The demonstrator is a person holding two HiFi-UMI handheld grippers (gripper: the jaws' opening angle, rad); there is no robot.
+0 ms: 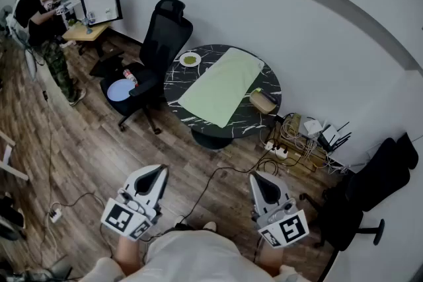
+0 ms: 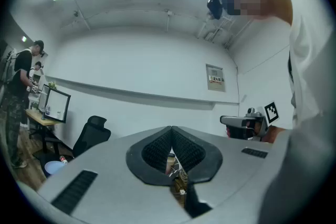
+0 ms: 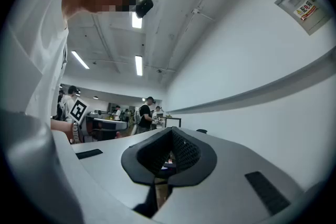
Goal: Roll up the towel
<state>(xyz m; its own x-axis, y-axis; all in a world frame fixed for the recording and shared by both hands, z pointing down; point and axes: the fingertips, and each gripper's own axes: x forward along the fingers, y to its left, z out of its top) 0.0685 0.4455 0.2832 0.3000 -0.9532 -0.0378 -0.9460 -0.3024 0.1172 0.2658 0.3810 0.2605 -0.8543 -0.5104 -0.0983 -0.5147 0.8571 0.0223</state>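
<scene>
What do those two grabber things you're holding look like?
The left gripper and right gripper are both pale grey wedges narrowing to a tip, with black ribbed pads inside the jaws. Each carries a cube with black-and-white square markers. The person wears a white top.

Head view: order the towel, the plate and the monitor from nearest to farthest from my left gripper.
1. Towel: spread flat on the table, ahead and right of the left gripper.
2. Plate: beyond the towel, at the table's far left edge.
3. Monitor: farthest, on the desk at upper left.
</scene>
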